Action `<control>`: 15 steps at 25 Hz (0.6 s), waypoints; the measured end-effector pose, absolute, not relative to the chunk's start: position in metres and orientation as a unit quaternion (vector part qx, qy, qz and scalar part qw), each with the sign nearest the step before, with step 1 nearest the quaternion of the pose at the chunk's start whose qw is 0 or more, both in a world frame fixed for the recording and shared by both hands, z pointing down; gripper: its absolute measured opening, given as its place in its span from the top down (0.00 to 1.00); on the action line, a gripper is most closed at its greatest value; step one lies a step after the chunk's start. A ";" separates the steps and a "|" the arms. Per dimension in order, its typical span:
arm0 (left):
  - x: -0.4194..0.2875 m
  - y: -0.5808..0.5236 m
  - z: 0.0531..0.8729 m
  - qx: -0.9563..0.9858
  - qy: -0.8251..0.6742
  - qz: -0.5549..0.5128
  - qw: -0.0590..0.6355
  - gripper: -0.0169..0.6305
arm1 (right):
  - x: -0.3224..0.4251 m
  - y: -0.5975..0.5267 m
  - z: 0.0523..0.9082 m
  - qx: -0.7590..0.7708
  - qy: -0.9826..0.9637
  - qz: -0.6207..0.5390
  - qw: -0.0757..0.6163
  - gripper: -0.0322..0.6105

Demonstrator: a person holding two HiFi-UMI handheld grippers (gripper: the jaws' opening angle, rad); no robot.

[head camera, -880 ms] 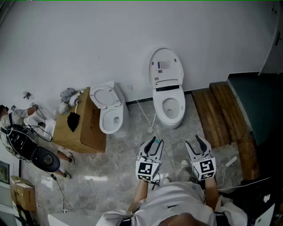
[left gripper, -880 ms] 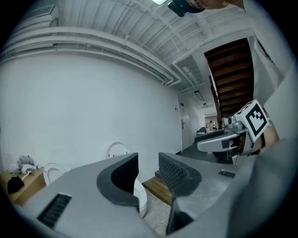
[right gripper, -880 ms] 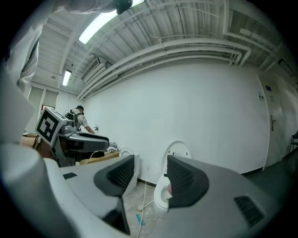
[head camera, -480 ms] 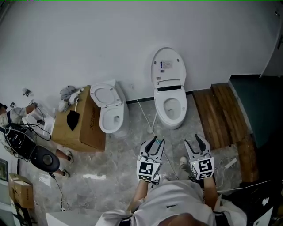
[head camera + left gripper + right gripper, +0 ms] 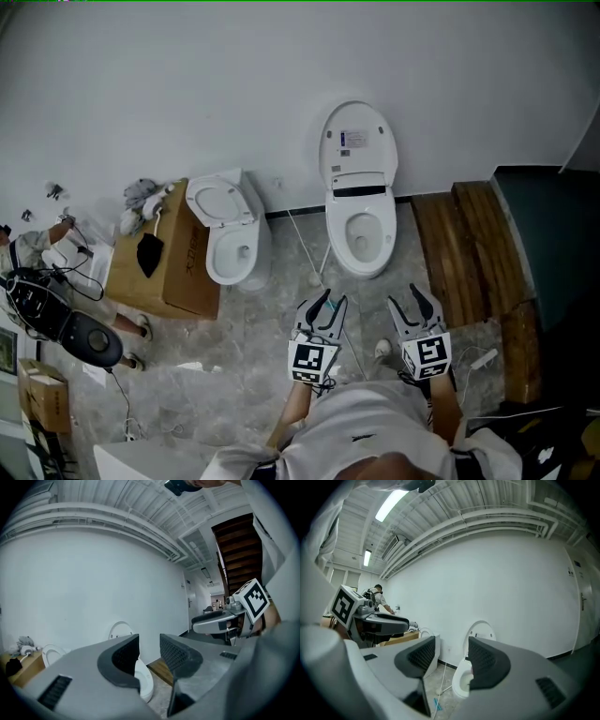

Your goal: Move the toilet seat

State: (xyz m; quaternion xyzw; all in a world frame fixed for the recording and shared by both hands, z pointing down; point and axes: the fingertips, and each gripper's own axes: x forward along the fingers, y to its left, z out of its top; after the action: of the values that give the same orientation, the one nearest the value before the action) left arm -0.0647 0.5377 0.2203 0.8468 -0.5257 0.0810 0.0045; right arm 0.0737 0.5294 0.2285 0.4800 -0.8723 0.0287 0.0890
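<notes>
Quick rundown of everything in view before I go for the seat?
large toilet: one, white, at the wall ahead, lid up
small toilet: one, white, left of it, lid up
cardboard box: one, brown, left of the small toilet
black item: one, on the box
wooden boards: several, brown, floor at right
cable: one, white, floor between the toilets
bystander: one, far left edge
left gripper: one, grey, jaws closed in, empty
right gripper: one, grey, jaws slightly apart, empty

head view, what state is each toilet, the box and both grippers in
big toilet: lid up against the wall
small toilet: lid up
box: shut, things on top
left gripper: shut, empty
right gripper: slightly open, empty
</notes>
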 end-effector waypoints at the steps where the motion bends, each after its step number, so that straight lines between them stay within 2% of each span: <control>1: -0.062 0.531 0.220 0.845 -0.529 0.083 0.005 0.73 | 0.076 0.522 0.229 0.477 -0.874 0.030 0.089 0.58; 15: -0.004 0.451 0.220 0.819 -0.565 0.095 0.008 0.73 | 0.139 0.430 0.241 0.443 -0.891 0.046 0.088 0.59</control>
State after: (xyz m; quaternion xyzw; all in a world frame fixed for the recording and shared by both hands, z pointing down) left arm -0.0040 0.4511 0.2198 0.8192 -0.5655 0.0954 0.0078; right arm 0.1393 0.4304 0.2405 0.4434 -0.8908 0.0464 0.0882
